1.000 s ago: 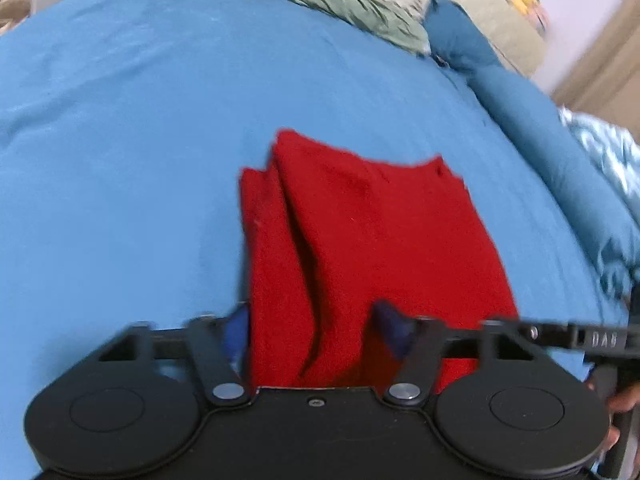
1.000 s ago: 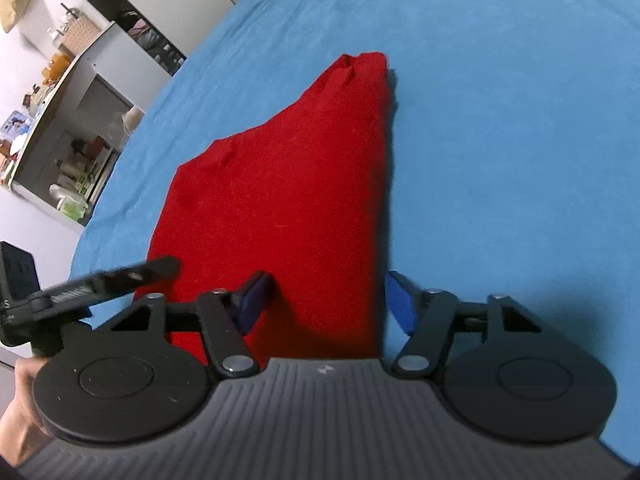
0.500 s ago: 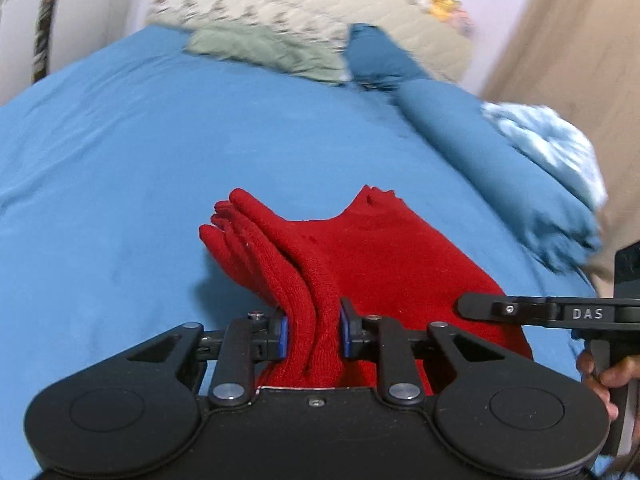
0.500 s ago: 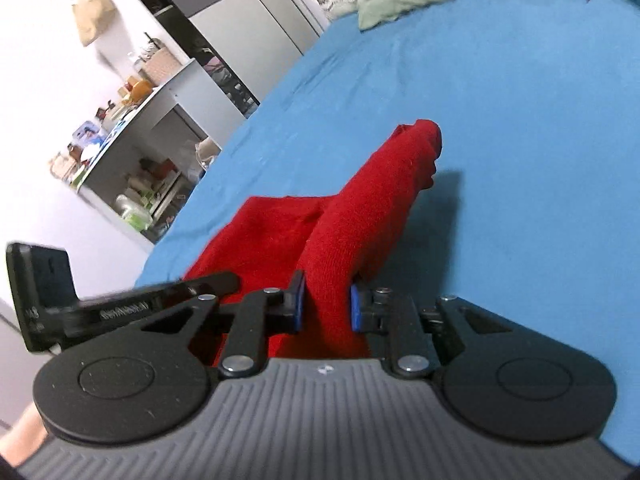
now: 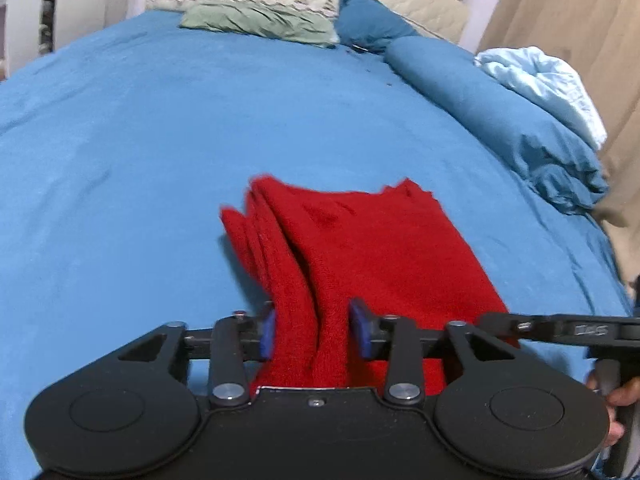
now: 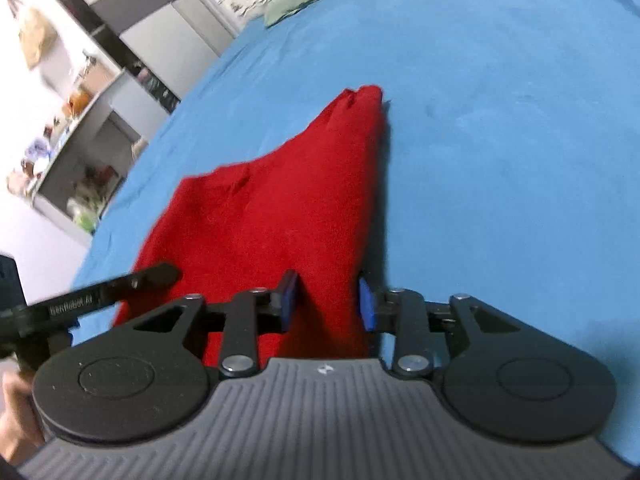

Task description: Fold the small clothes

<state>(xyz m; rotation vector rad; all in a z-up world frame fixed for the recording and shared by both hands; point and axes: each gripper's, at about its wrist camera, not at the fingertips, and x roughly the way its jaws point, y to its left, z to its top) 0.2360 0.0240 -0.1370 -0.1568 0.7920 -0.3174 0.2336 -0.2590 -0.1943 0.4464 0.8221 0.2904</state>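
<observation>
A red knit garment [image 5: 360, 248] lies folded on the blue bedsheet [image 5: 140, 140]; it also shows in the right wrist view [image 6: 272, 208]. My left gripper [image 5: 314, 330] straddles the garment's near left edge, its blue pads parted with cloth loose between them. My right gripper [image 6: 328, 300] straddles the near right edge, jaws also parted around the cloth. Each gripper shows at the side of the other's view.
A green pillow [image 5: 260, 20] and a blue pillow [image 5: 372, 20] lie at the headboard. A rolled blue duvet [image 5: 500, 116] and a pale blue cloth [image 5: 548, 80] sit along the right. A shelf unit [image 6: 72, 132] stands beside the bed.
Half a second ago both grippers were clamped on raised cloth. Now both have opened and the garment has dropped flat on the sheet.
</observation>
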